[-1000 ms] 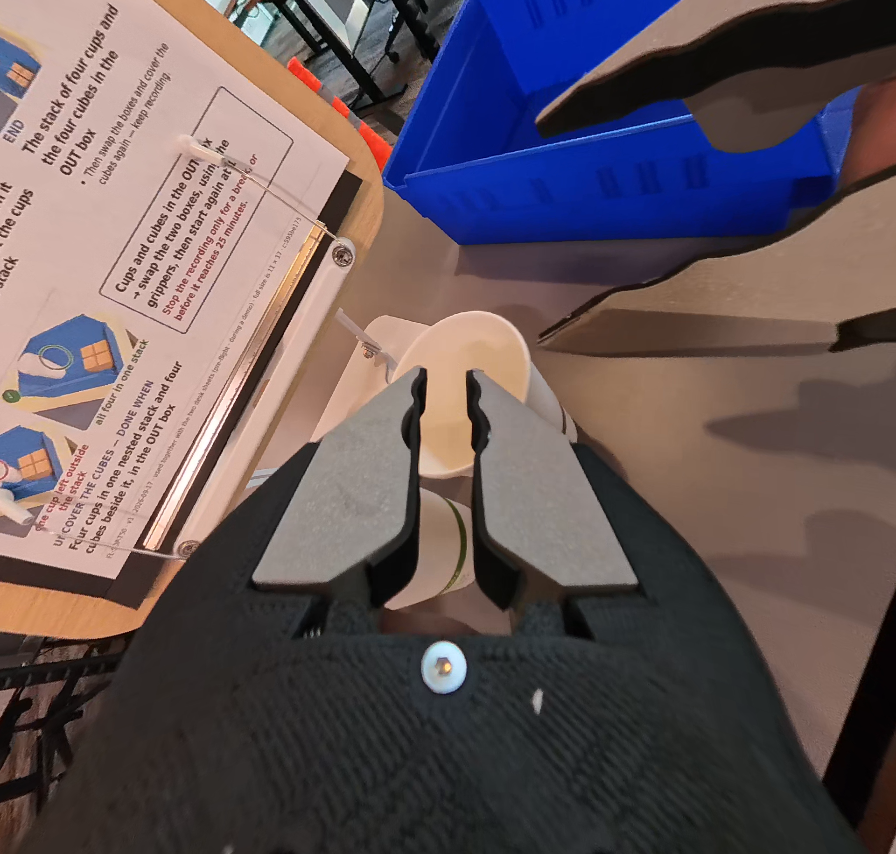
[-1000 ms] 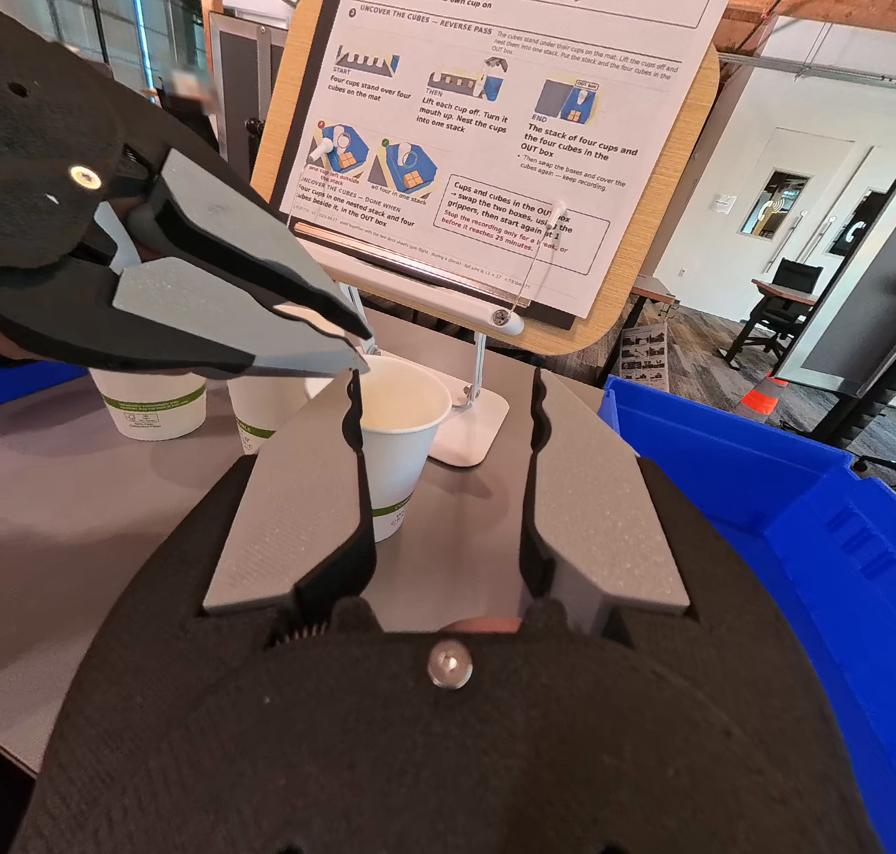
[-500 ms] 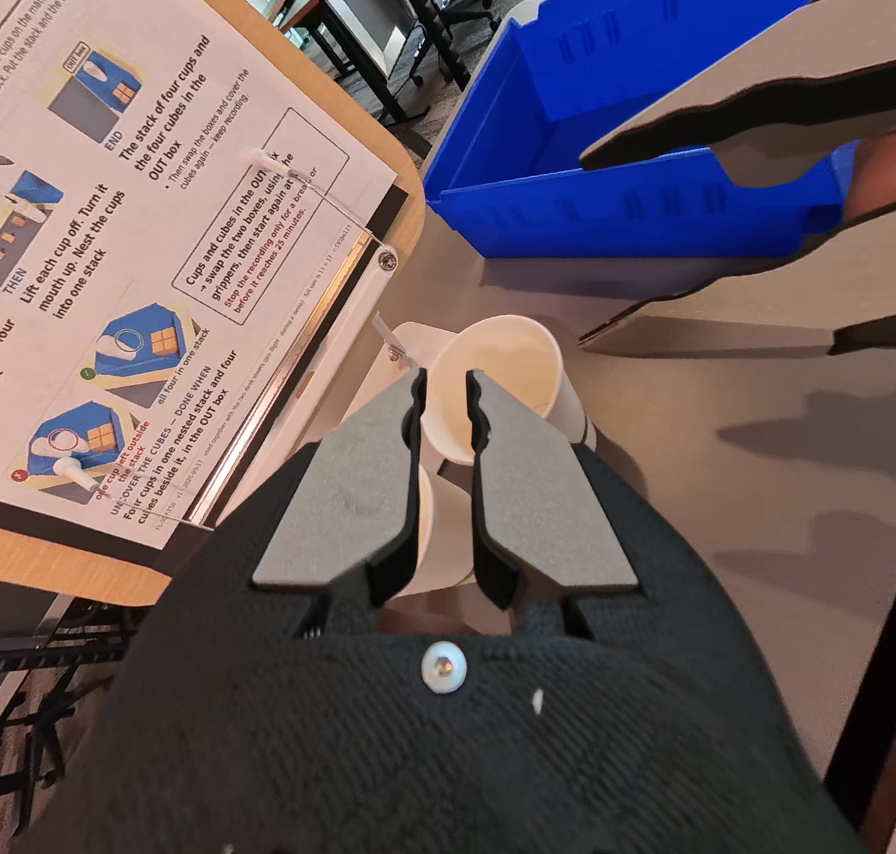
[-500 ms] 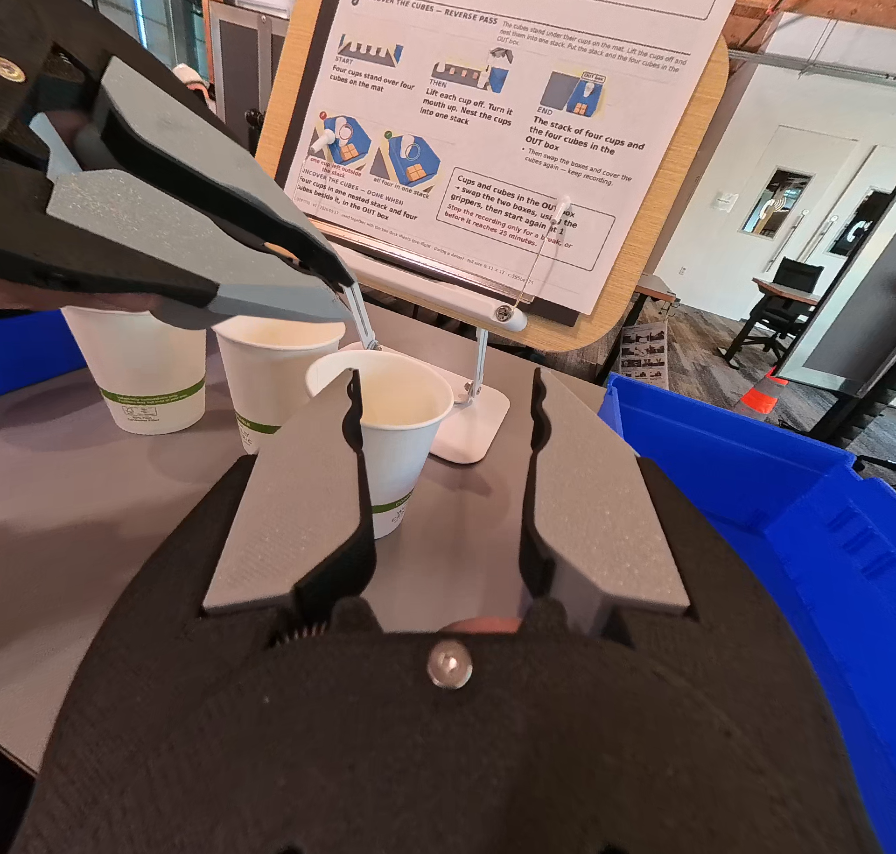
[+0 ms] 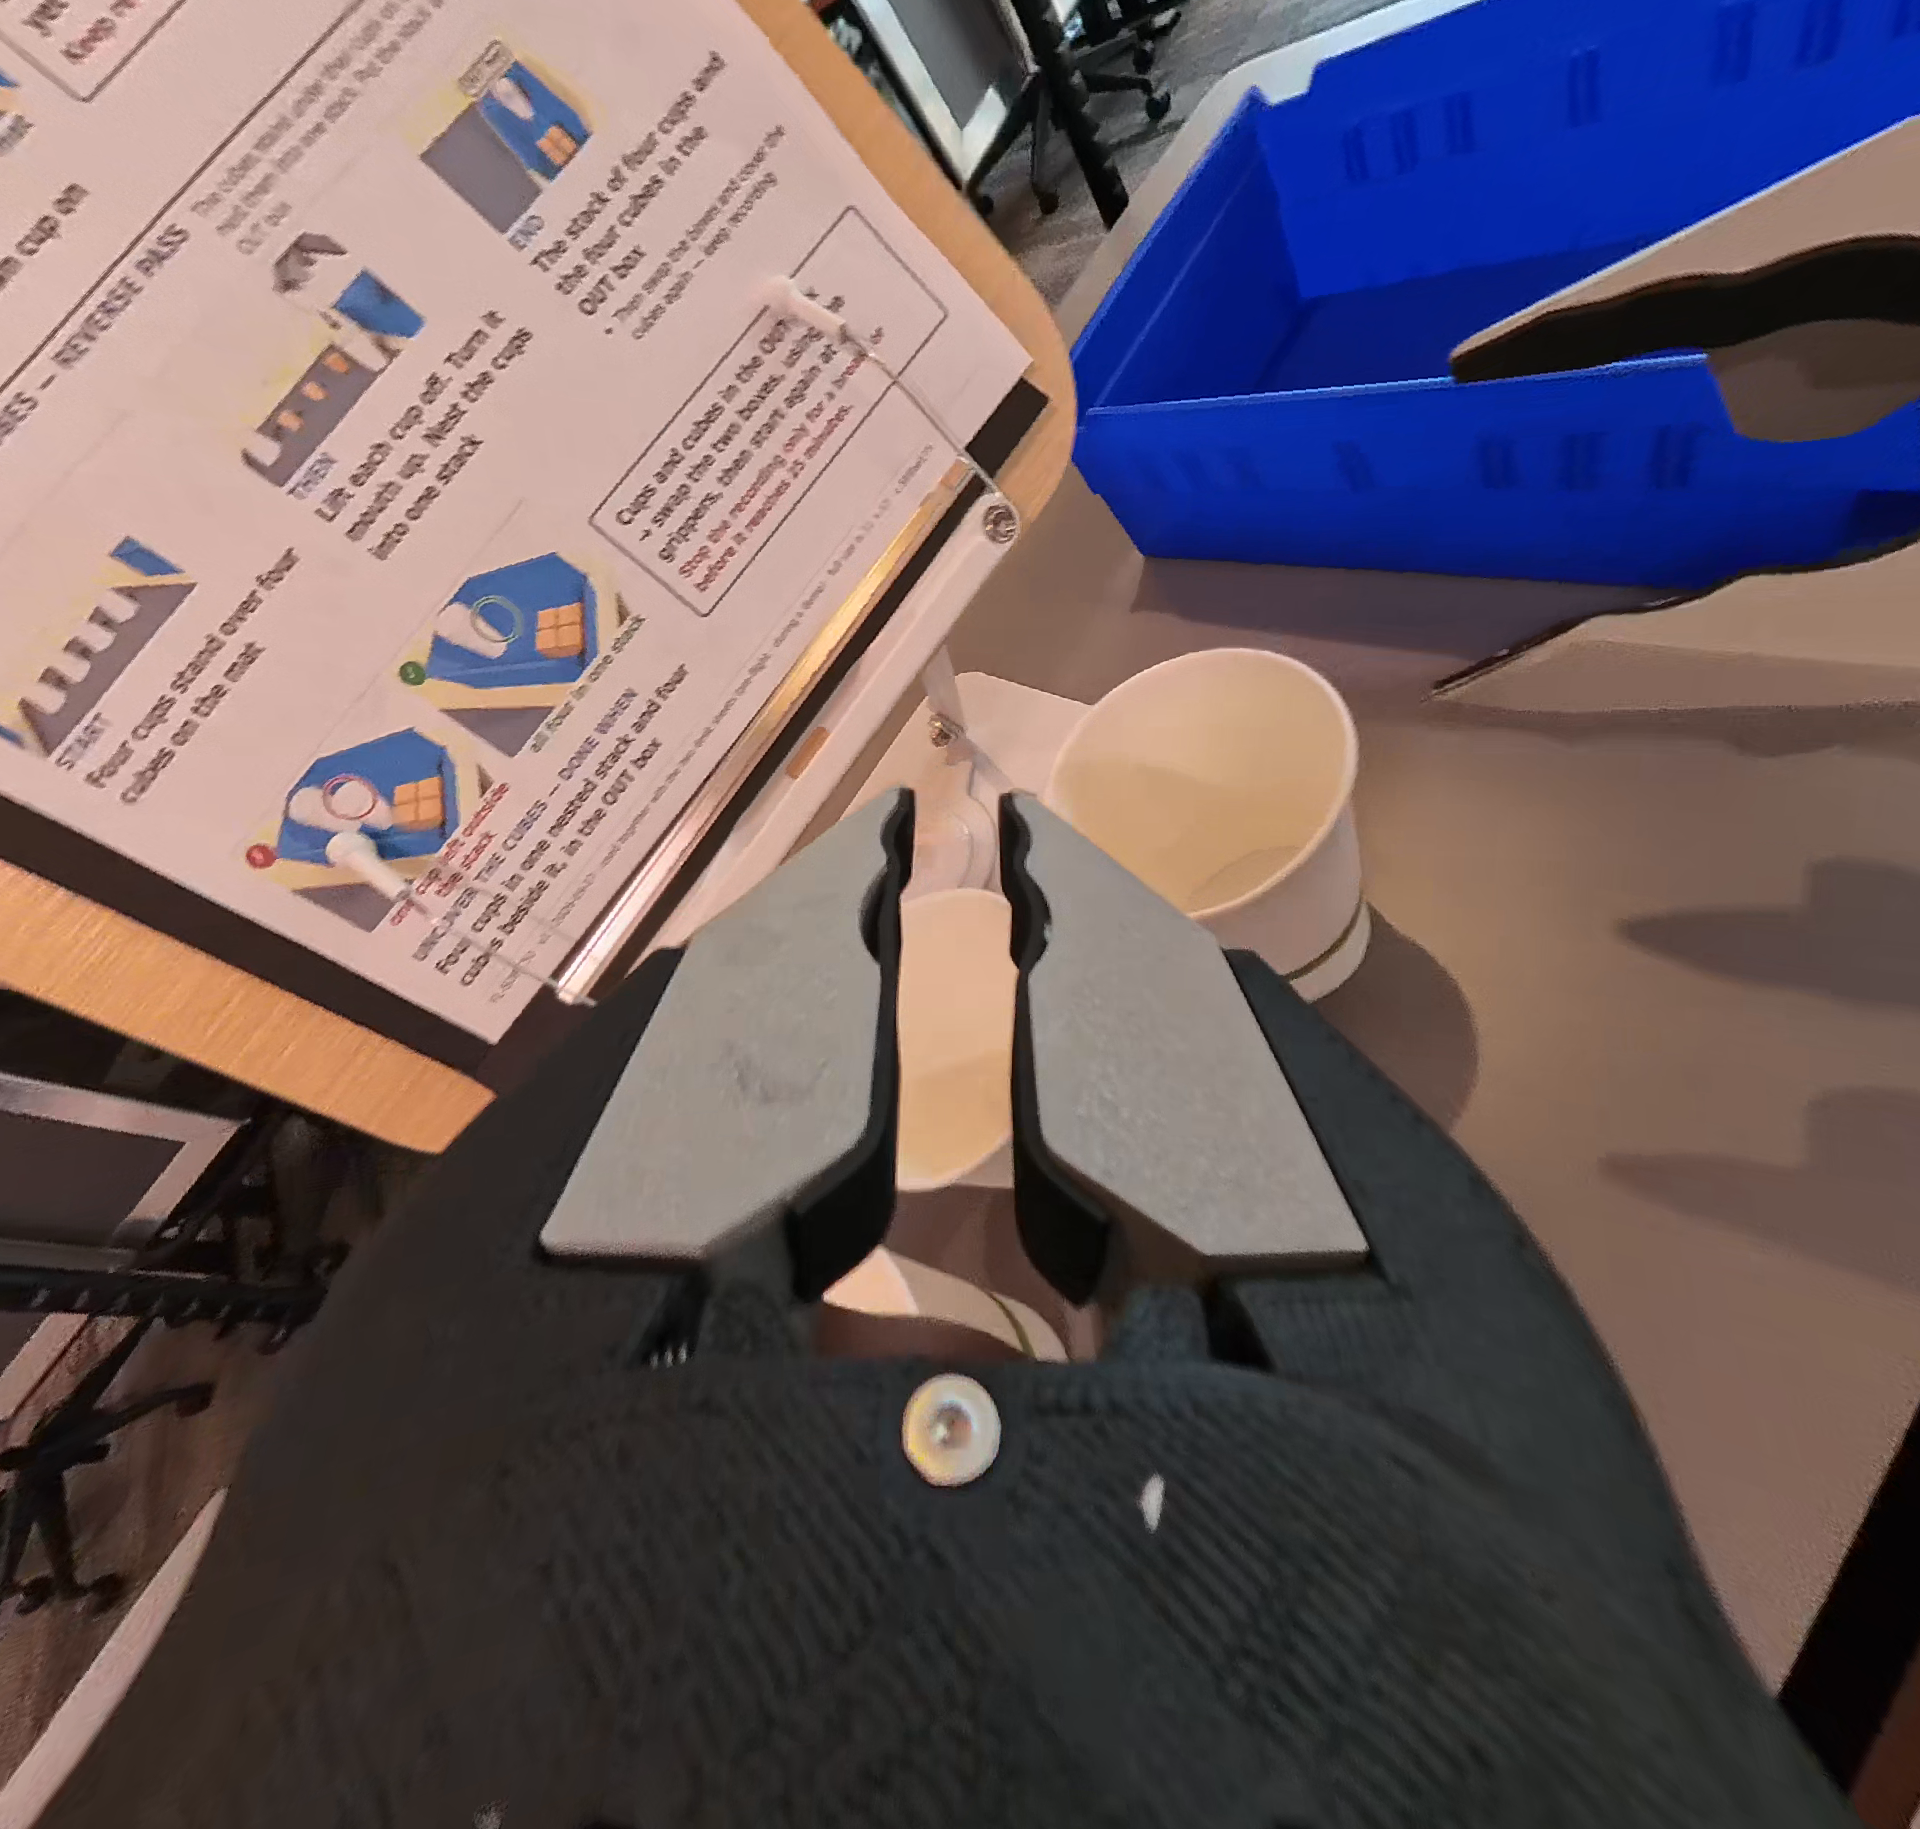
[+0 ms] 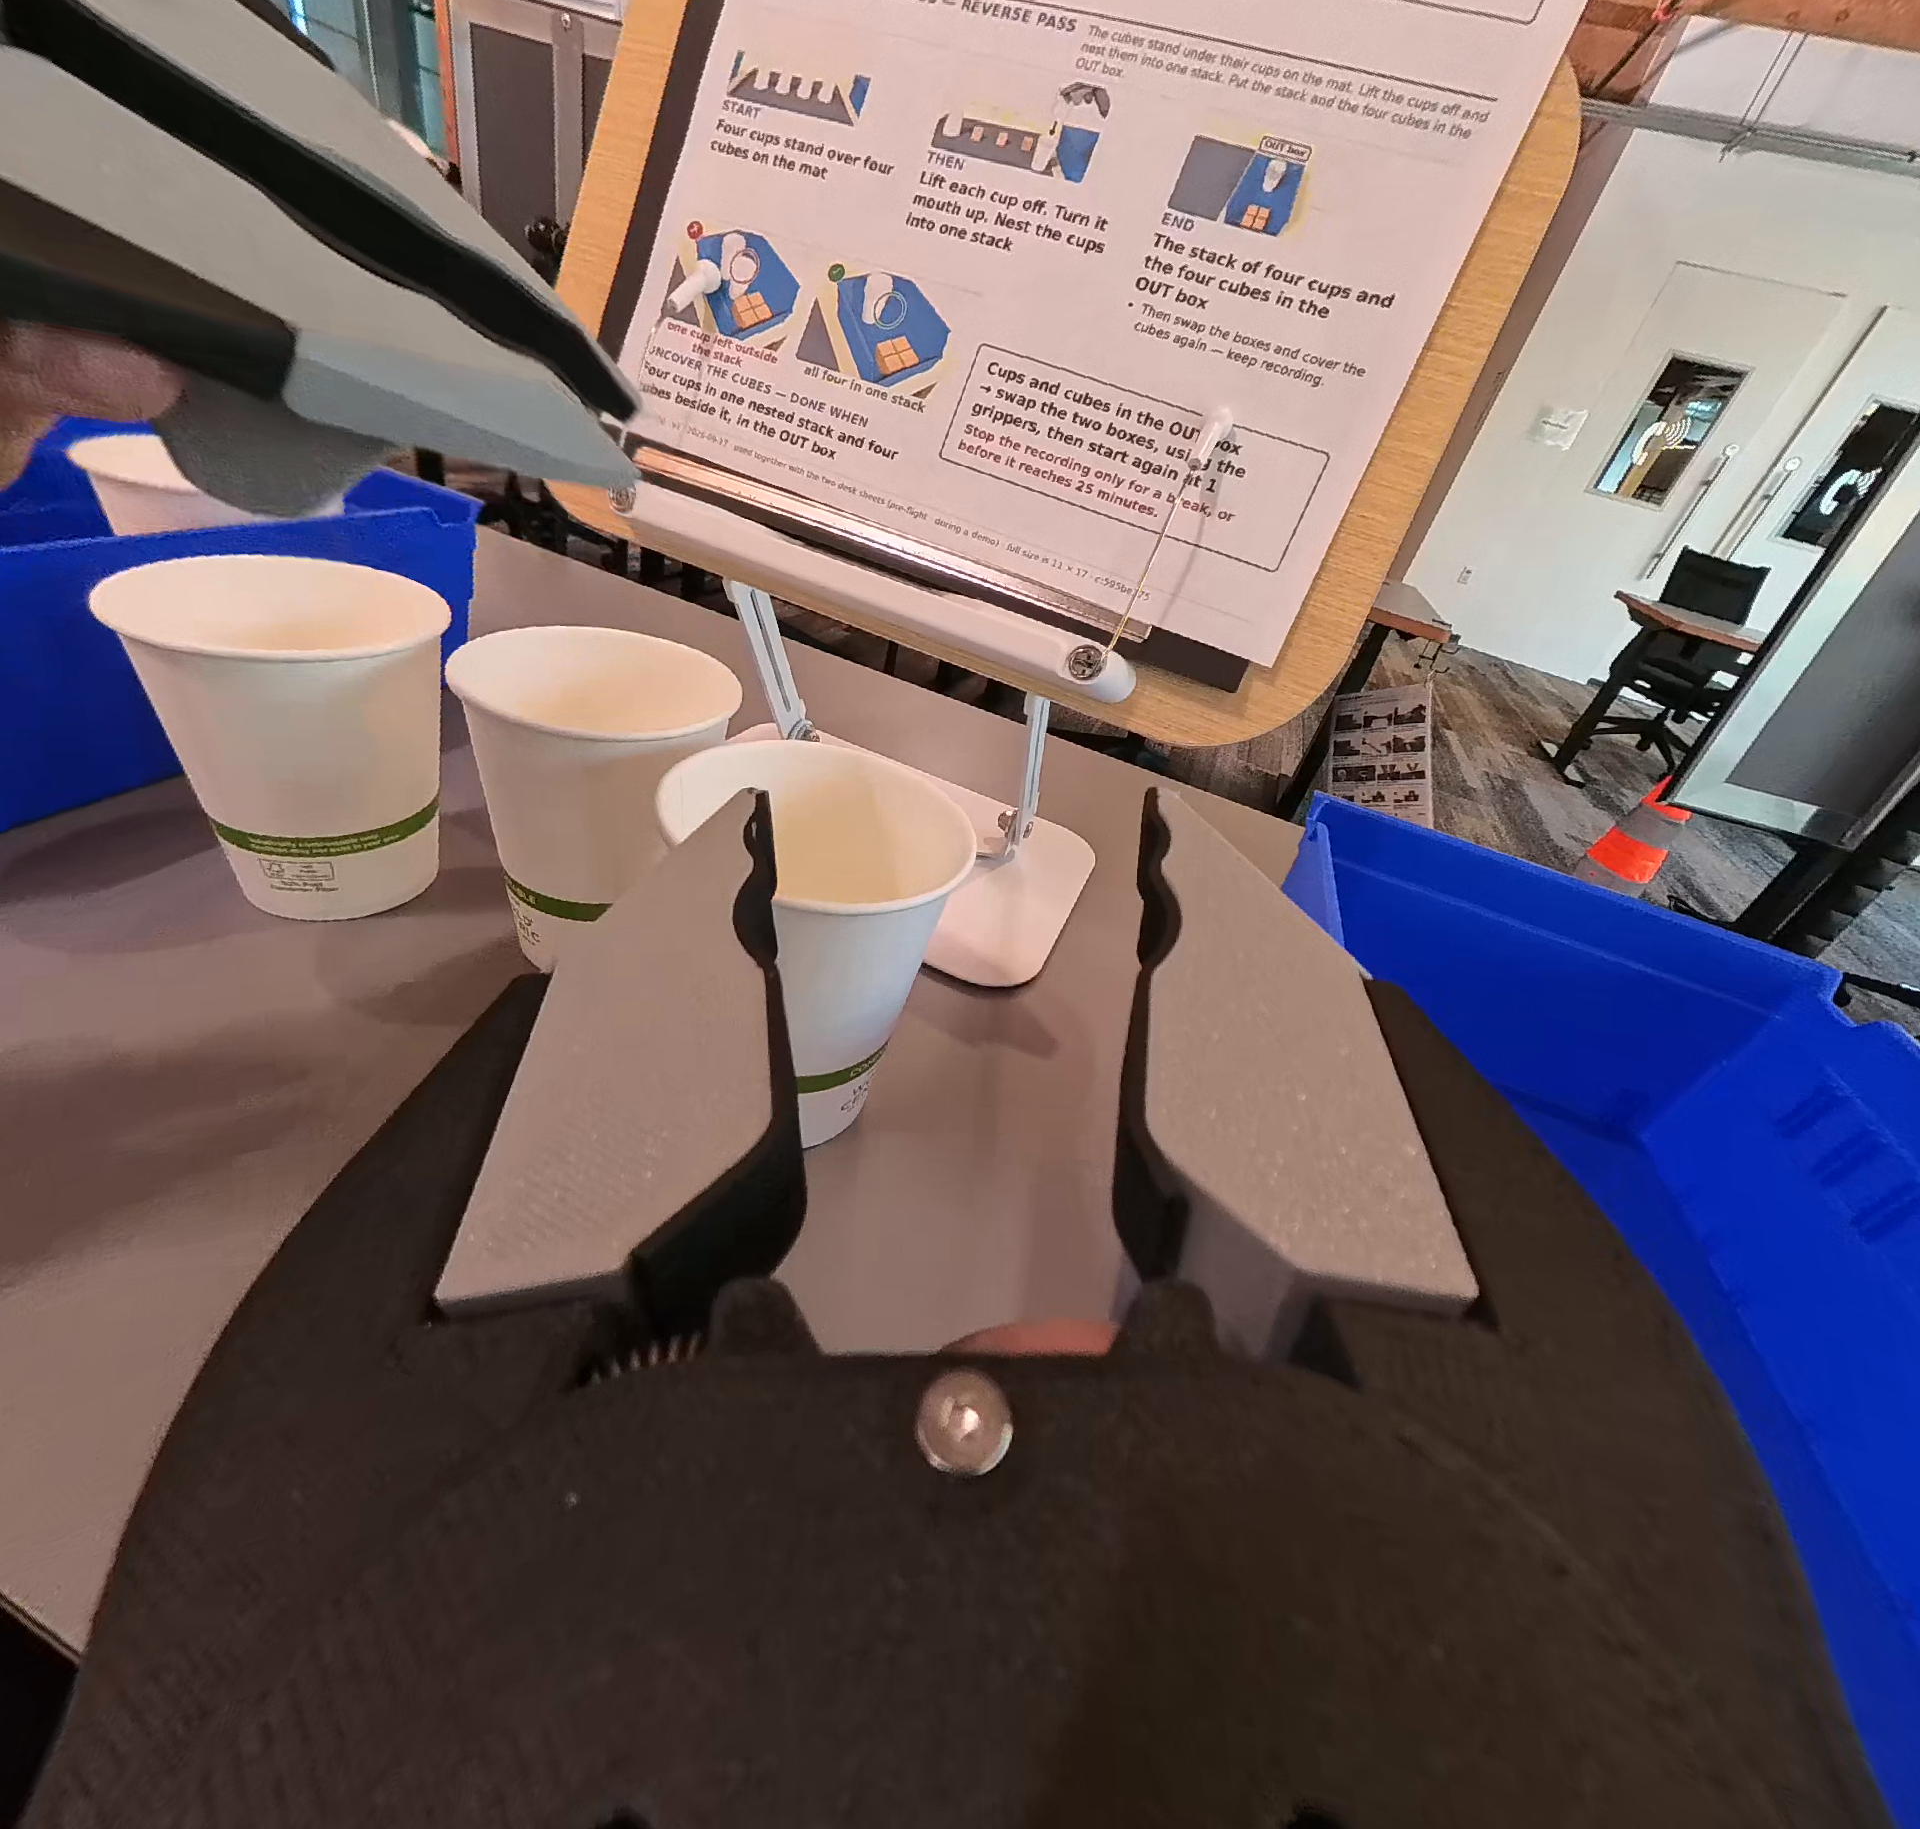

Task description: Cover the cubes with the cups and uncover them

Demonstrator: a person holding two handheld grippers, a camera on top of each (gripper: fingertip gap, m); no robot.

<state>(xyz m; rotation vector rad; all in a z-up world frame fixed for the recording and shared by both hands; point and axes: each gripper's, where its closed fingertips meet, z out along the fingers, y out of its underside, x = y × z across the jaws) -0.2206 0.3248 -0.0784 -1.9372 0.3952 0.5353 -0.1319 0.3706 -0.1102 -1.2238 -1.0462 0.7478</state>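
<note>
3 paper cups (image 6: 582, 771) stand mouth up on the grey mat (image 6: 156, 1052). They look light and easy to crush, so hold the wall softly. The right gripper (image 6: 951, 875) is wide open. The left gripper (image 5: 956, 844) is narrow; I cannot tell if it holds something.

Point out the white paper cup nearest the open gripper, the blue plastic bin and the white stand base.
white paper cup (image 6: 873, 958), right wrist view, outer wall
blue plastic bin (image 6: 1558, 1010), right wrist view, inner wall
white stand base (image 6: 1023, 912), right wrist view, top surface

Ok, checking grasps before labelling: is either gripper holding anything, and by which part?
Nothing: left gripper nearly shut, empty; right gripper open, the cup ahead unclamped.
</note>
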